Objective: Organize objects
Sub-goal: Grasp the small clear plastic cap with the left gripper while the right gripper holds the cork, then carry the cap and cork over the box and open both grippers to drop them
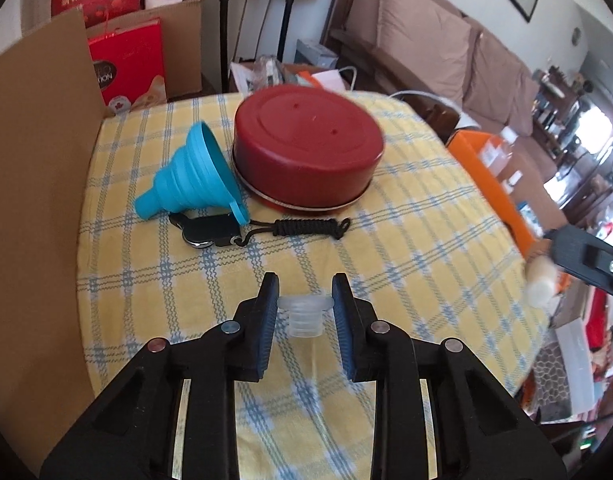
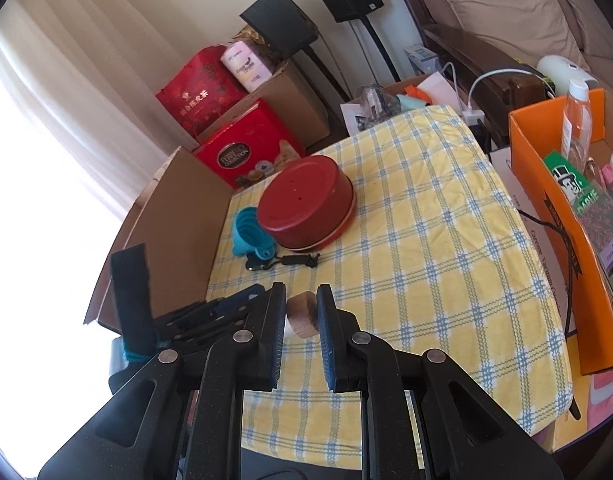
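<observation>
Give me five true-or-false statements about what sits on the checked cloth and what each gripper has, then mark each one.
1. The red pan lies upside down. True.
2. The blue funnel stands upright on its spout. False: it lies on its side.
3. The left gripper has a clear ribbed stopper between its fingers. True.
4. The right gripper is empty. False: it grips a wooden piece.
5. The black whistle lies behind the pan. False: in front.
</observation>
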